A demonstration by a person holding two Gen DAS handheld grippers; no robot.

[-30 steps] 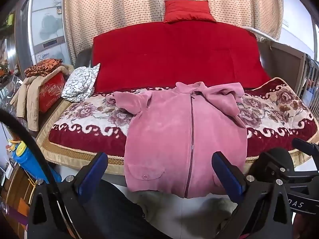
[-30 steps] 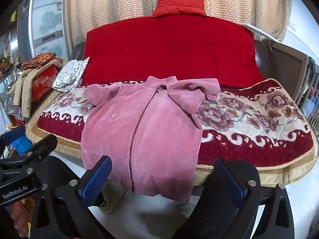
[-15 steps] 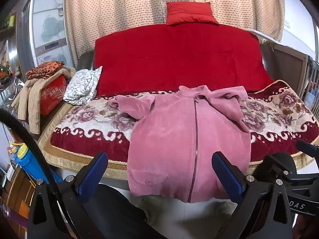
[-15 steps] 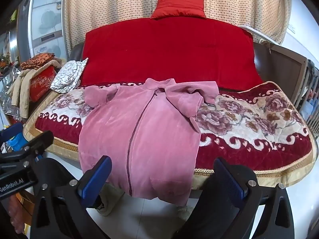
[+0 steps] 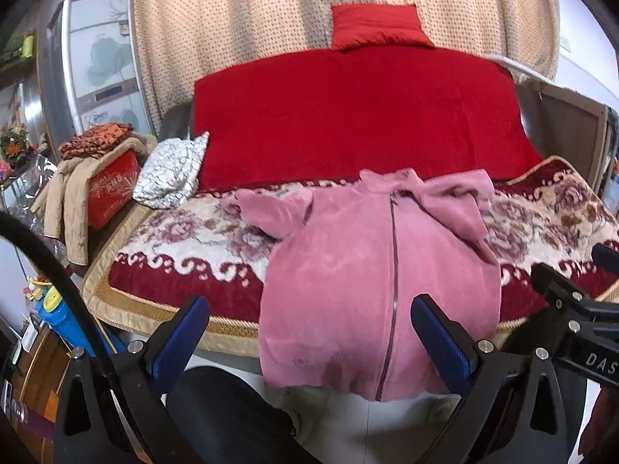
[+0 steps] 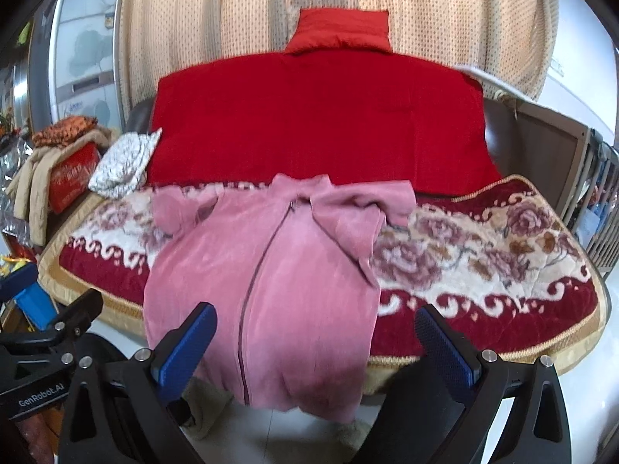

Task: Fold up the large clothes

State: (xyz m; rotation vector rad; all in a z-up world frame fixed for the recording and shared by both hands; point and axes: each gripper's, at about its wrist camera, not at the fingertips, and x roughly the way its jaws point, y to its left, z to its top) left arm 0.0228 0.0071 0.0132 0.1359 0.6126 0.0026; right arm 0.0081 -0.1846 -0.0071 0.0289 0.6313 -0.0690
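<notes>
Ahead, pink jacket (image 5: 371,270) lies beyond both grippers' empty, spread jaws.

A plain pink velvety zip-up jacket (image 5: 371,270) lies on a floral cream-and-maroon sofa blanket (image 5: 185,239); behind are a solid red backrest cover (image 5: 356,116), a red cushion (image 5: 377,27) and a beige dotted curtain (image 5: 240,19).

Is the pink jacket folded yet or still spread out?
Mostly spread: the pink jacket lies zipped, hem over the sofa edge; one sleeve is folded across.
</notes>
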